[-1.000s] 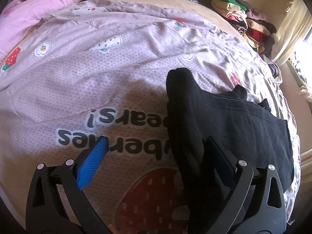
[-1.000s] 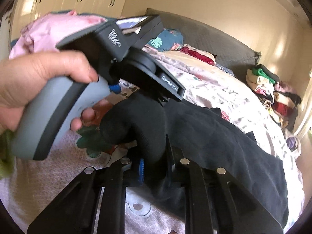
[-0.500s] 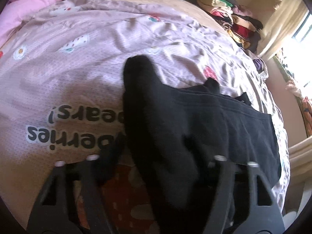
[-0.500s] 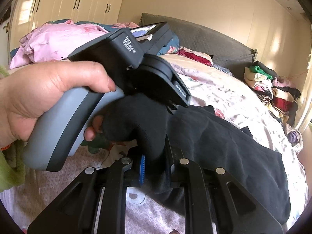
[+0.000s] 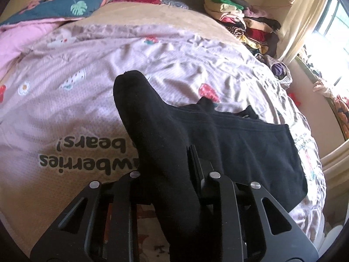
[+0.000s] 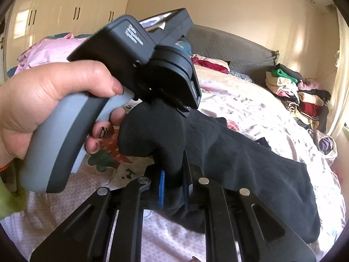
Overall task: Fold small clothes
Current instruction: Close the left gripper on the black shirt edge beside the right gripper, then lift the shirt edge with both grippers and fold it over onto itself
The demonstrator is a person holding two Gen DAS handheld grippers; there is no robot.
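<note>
A small black garment lies on the pink printed bedsheet; one corner is lifted. My left gripper is shut on that lifted black fold, which rises between its fingers. My right gripper is shut on the same black garment, its blue pads pinching a bunched part. The left gripper's body, held in a hand, sits just above and left of the right gripper.
A stack of folded clothes stands at the bed's far right corner. A pink blanket and a teal leaf-print pillow lie at the far left. A curtain and window are to the right.
My left gripper was open one second ago; it has shut on the black fold and lifted slightly. My right gripper stays shut on the garment.
</note>
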